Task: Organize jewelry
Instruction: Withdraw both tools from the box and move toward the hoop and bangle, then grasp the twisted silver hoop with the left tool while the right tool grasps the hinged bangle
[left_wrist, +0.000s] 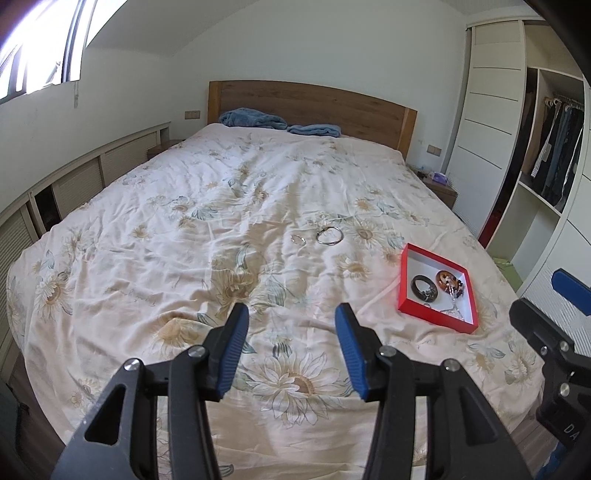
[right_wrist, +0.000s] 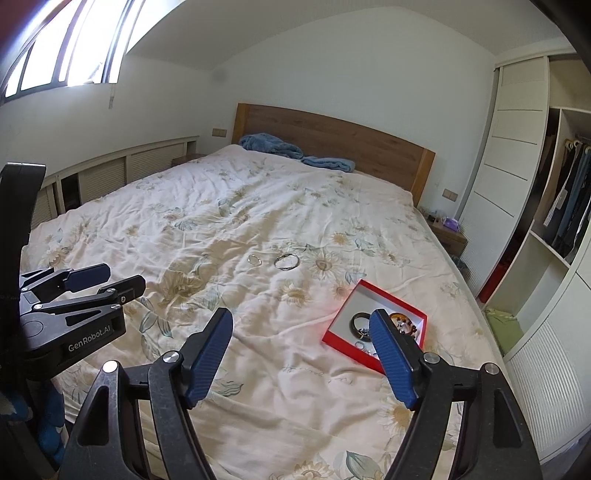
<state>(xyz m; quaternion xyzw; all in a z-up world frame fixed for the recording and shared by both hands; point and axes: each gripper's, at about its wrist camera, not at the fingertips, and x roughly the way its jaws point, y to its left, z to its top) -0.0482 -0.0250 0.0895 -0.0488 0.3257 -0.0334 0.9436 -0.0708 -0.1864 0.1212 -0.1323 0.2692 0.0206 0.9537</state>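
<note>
Hovering over the floral bedspread (left_wrist: 155, 229), the left gripper (left_wrist: 291, 347) and right gripper (right_wrist: 301, 354) are both standing wide with nothing between their blue pads. The red box (left_wrist: 406, 288) is lying on the bedspread, holding a black bangle (left_wrist: 424, 287) and an amber bangle (left_wrist: 443, 277). Beyond the box, toward the headboard (left_wrist: 314, 99), a silver bangle (left_wrist: 330, 235) and a small ring (left_wrist: 297, 239) are lying apart.

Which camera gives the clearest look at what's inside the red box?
The left wrist view: the red box lies unobstructed, its bangles and beads visible. In the right wrist view, the right gripper's finger hides part of it.
</note>
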